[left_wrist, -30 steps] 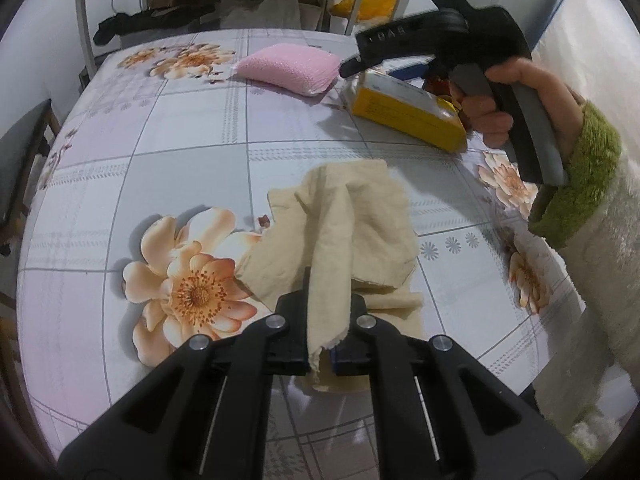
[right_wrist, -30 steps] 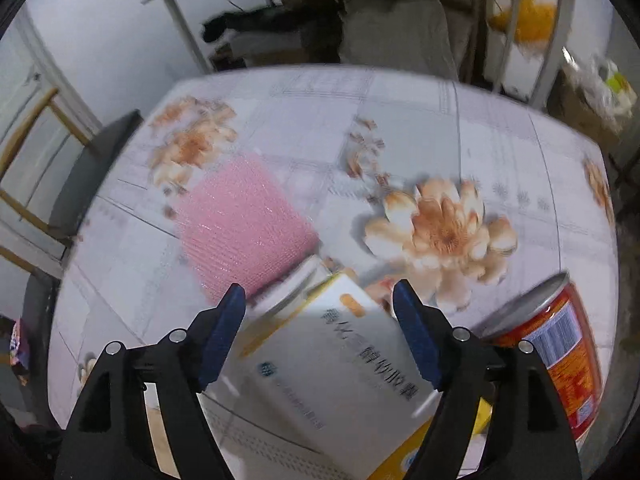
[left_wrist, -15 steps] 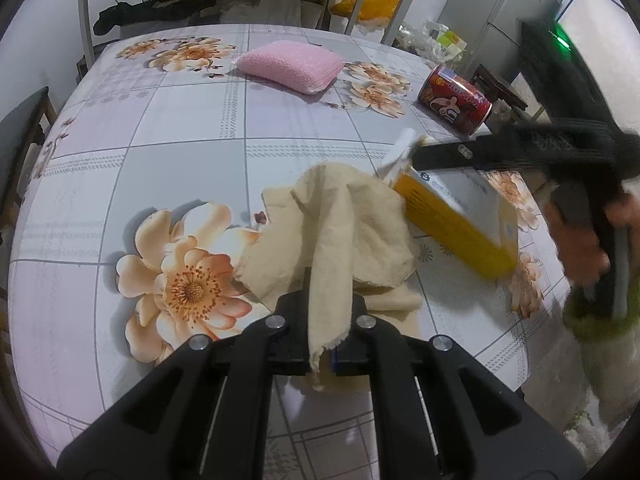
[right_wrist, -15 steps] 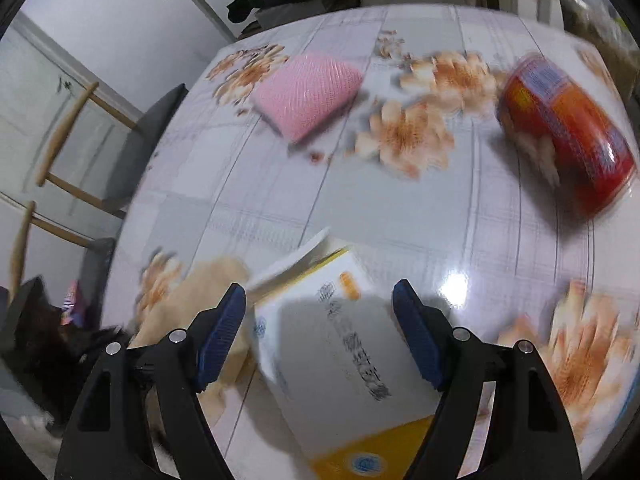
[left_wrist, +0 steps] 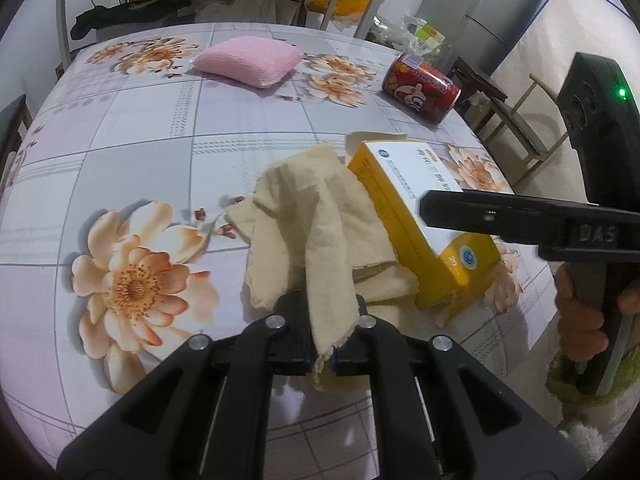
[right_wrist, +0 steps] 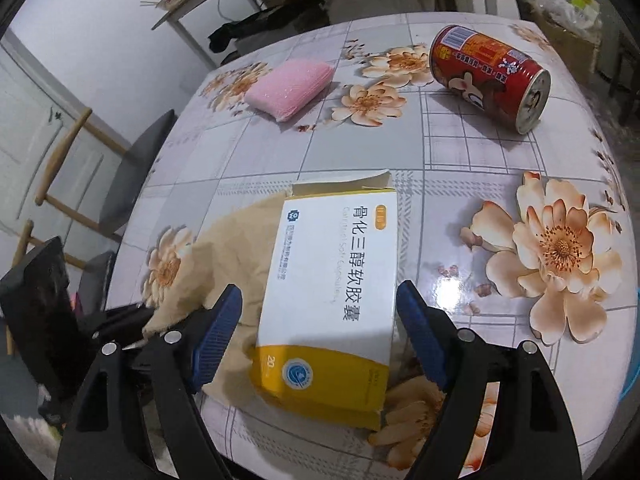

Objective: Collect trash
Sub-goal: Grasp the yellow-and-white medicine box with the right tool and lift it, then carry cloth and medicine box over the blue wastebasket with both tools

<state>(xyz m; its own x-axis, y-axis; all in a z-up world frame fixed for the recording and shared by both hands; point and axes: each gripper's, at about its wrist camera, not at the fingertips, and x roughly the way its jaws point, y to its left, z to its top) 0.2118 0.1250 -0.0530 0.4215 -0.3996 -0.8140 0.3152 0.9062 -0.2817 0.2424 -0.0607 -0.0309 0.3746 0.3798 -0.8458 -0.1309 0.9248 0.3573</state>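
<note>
Your left gripper pinches the beige cloth. Your right gripper, jaws just opening, stands spread around the yellow-and-white box, pads apart from it.

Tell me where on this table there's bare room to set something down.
Widest bare stretch: the tablecloth between the pink sponge and the beige cloth, running toward the left edge. A smaller patch lies between the red can and the yellow box. It's crowded near the front, where cloth, box and both claws meet.
</note>
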